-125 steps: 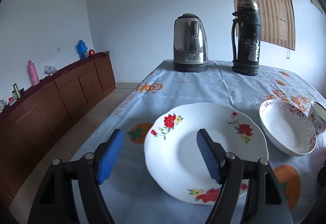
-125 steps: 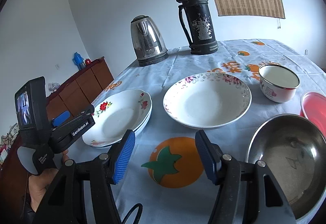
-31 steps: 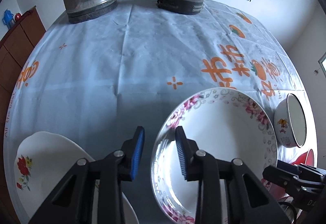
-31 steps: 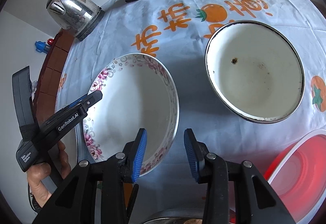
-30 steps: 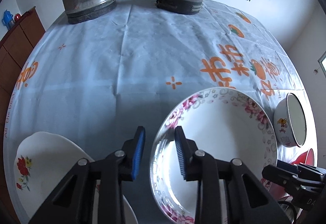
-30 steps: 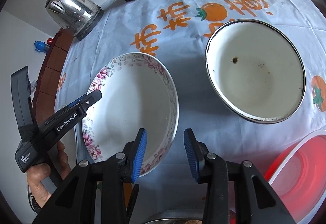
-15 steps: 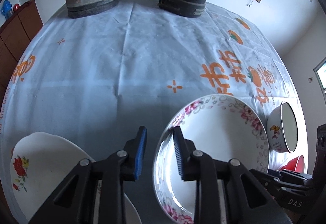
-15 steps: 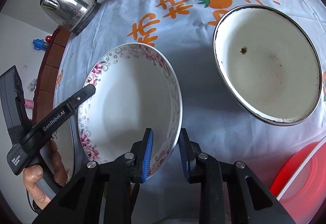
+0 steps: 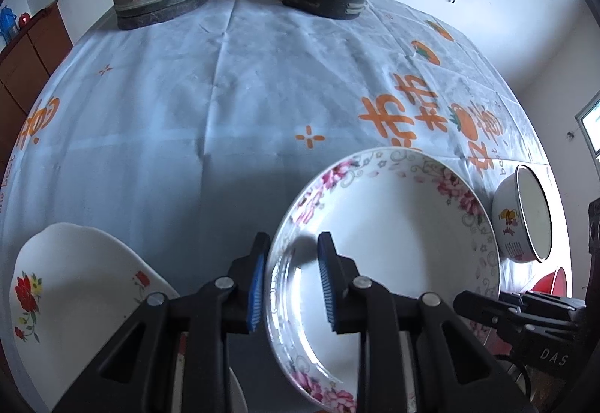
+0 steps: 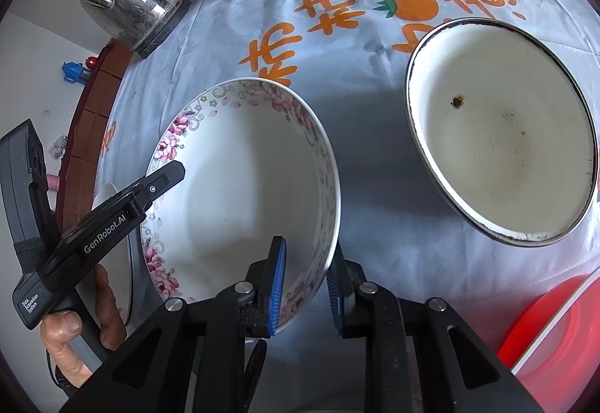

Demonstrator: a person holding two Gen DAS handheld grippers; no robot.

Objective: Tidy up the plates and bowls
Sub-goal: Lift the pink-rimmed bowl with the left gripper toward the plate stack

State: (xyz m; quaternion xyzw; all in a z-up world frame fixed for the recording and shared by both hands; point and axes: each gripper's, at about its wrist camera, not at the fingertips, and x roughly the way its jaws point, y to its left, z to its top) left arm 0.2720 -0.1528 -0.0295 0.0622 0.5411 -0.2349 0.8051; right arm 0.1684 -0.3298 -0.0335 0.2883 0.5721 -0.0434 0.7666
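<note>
Pink-flower bowl (image 9: 390, 225) sits mid-table on orange-print tablecloth (image 9: 225, 94), between red-flower plate (image 9: 67, 293) and enamel bowl (image 10: 502, 150). We pinch its rim: left gripper (image 9: 290, 285) one side, right gripper (image 10: 305, 289) other.

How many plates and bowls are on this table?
4, maybe more hidden. A pink-flowered bowl is gripped by both tools; a red-flowered plate sits left of it, a small enamel bowl right, and a red dish at the near-right edge.

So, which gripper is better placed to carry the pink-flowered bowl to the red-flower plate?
Left, probably. The left gripper straddles the pink-flowered bowl rim beside the red-flower plate; the right gripper holds the opposite rim.
</note>
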